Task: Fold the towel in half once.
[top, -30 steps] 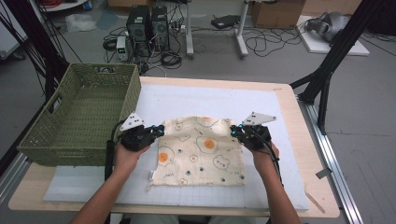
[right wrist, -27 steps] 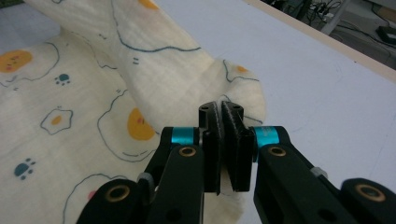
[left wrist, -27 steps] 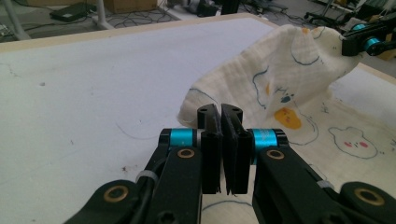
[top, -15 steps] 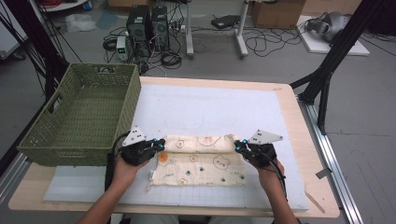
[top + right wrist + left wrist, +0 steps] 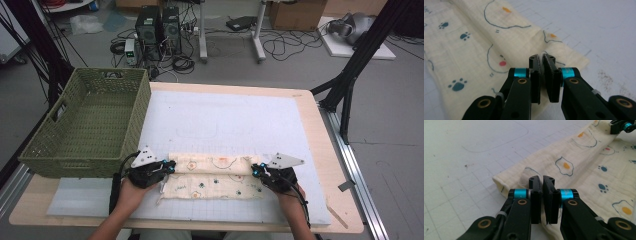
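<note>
On the gridded white mat [image 5: 225,120], both grippers' fingers pinch a folded egg-print cloth [image 5: 215,175]: left gripper [image 5: 167,166], right gripper [image 5: 256,171]. Beside them sits a green wicker basket [image 5: 85,125], well clear.

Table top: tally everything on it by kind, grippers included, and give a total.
Cloths: 1, the cream printed cloth, folded over.
Baskets: 1, the green woven basket.
Mats: 1, the white grid mat.
Grippers: 2, the left gripper and the right gripper, each shut on a cloth edge.
Total: 5
</note>
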Demonstrator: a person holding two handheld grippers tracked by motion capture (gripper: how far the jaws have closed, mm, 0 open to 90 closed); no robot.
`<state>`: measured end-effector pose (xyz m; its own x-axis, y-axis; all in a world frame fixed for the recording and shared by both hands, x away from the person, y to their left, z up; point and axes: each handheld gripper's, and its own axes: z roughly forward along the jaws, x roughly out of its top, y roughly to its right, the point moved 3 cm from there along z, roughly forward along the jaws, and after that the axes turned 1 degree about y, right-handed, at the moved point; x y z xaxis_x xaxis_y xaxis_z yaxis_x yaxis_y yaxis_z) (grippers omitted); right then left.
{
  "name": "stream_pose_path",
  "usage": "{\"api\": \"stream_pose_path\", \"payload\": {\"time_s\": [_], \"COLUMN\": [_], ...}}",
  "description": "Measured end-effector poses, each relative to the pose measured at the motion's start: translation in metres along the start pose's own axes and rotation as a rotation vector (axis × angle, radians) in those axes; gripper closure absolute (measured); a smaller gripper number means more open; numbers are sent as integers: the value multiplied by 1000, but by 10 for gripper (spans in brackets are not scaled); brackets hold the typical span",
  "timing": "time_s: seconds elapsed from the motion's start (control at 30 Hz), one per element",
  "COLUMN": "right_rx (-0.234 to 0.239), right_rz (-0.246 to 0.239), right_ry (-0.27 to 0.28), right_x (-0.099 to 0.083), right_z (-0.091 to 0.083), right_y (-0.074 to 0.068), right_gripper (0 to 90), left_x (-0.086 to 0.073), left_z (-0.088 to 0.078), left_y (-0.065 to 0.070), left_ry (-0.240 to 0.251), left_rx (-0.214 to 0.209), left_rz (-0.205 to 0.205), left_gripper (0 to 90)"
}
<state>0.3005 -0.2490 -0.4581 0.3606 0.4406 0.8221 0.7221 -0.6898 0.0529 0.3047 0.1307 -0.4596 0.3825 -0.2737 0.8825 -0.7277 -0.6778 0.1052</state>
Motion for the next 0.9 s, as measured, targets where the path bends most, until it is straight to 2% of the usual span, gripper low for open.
{"api": "stream_pose_path", "payload": {"time_s": [0.07,0.13,0.2,0.27,0.3,0.47,0.53,0.6,0.77,0.9], "right_rx": [8,11,9,0,-5,-36,-56,-73,-85,-61], "right_rz": [7,9,9,9,22,87,94,100,99,85], "right_ry": [-5,-2,-1,12,38,155,165,166,128,74], "right_x": [-4,-5,-7,-7,-6,6,7,7,1,-2], "right_z": [-2,-4,-8,-13,-17,-36,-39,-40,-37,-30], "right_y": [-1,-1,-1,-1,0,7,9,12,12,8], "right_gripper": [835,802,742,686,634,537,537,541,551,603], "left_x": [-1,2,9,16,19,30,30,27,19,14], "left_z": [-1,-3,-7,-12,-14,-21,-21,-18,-10,-6], "left_y": [-1,-4,-8,-12,-13,-21,-21,-21,-21,-19], "left_ry": [-4,3,42,86,99,150,146,124,64,15], "left_rx": [-11,1,8,6,3,19,21,19,37,28], "left_rz": [-19,-47,-77,-90,-90,-97,-98,-97,-105,-122], "left_gripper": [796,627,506,467,449,442,443,445,452,497]}}
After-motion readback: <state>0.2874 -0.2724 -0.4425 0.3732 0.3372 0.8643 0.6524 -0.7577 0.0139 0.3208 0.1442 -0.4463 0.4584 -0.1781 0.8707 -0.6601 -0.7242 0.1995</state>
